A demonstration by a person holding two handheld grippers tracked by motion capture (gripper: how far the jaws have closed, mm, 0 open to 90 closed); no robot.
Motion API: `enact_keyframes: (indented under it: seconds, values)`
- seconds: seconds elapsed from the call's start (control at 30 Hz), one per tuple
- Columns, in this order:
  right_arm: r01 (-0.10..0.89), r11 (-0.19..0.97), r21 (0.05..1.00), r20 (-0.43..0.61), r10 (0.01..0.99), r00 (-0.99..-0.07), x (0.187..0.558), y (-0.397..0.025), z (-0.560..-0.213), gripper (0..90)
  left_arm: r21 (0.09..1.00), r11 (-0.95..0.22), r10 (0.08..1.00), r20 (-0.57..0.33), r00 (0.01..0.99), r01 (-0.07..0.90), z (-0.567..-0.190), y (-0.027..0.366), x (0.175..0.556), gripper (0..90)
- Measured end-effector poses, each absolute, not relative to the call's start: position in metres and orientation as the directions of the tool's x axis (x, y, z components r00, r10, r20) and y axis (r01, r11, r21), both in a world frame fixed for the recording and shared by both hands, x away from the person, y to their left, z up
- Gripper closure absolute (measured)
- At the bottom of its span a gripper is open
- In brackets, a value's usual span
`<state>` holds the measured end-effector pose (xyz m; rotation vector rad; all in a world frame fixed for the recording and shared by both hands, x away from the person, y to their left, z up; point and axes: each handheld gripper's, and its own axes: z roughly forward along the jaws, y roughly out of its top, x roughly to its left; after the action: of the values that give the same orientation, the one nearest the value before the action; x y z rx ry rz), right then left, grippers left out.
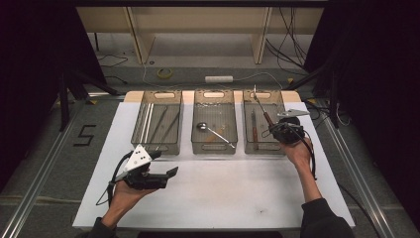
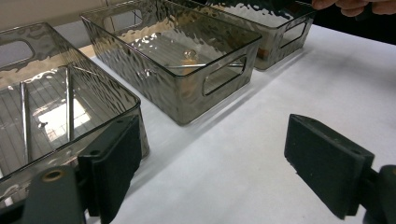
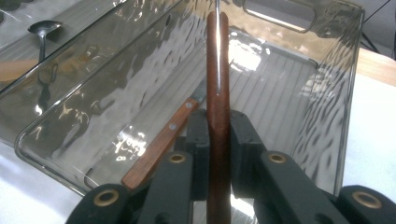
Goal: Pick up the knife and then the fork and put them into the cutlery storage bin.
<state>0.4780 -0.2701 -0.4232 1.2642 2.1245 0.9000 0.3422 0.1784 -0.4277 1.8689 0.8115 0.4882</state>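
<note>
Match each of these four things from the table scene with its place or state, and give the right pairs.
Things:
1. ladle
2. wooden-handled utensil
3. left gripper
4. wooden-handled knife

Places or states:
A. lying in the right bin
B. open above the white table
C. lying in the middle bin
D. clamped in the right gripper

Pairs: 1-C, 2-D, 3-B, 4-A
</note>
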Motion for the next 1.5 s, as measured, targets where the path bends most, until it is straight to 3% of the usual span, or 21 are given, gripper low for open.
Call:
enact_keyframes:
  seconds: [0.37, 0.5, 0.7, 0.97, 1.5]
  values:
    - [0.590, 0.329, 0.737, -0.064, 0.904, -0.423, 0.480, -0.271, -0.426, 79.6, 0.908, -0.275, 0.720, -0.024, 0.694, 0.317, -0.428, 0.178, 0.342, 18.5]
    - [0.590, 0.298, 0.751, -0.021, 0.902, -0.430, 0.479, -0.272, -0.422, 66.7, 0.908, -0.275, 0.720, -0.024, 0.693, 0.316, -0.427, 0.178, 0.342, 18.4]
    - [0.567, 0.294, 0.769, -0.006, 0.891, -0.454, 0.474, -0.269, -0.417, 60.3, 0.908, -0.273, 0.720, -0.028, 0.694, 0.319, -0.427, 0.178, 0.342, 18.3]
    - [0.549, 0.290, 0.784, 0.020, 0.872, -0.489, 0.465, -0.264, -0.411, 44.7, 0.908, -0.261, 0.720, -0.042, 0.692, 0.327, -0.427, 0.180, 0.343, 18.1]
    - [0.496, 0.272, 0.825, 0.077, 0.815, -0.574, 0.441, -0.249, -0.398, 34.8, 0.909, -0.231, 0.725, -0.076, 0.685, 0.346, -0.427, 0.181, 0.345, 17.9]
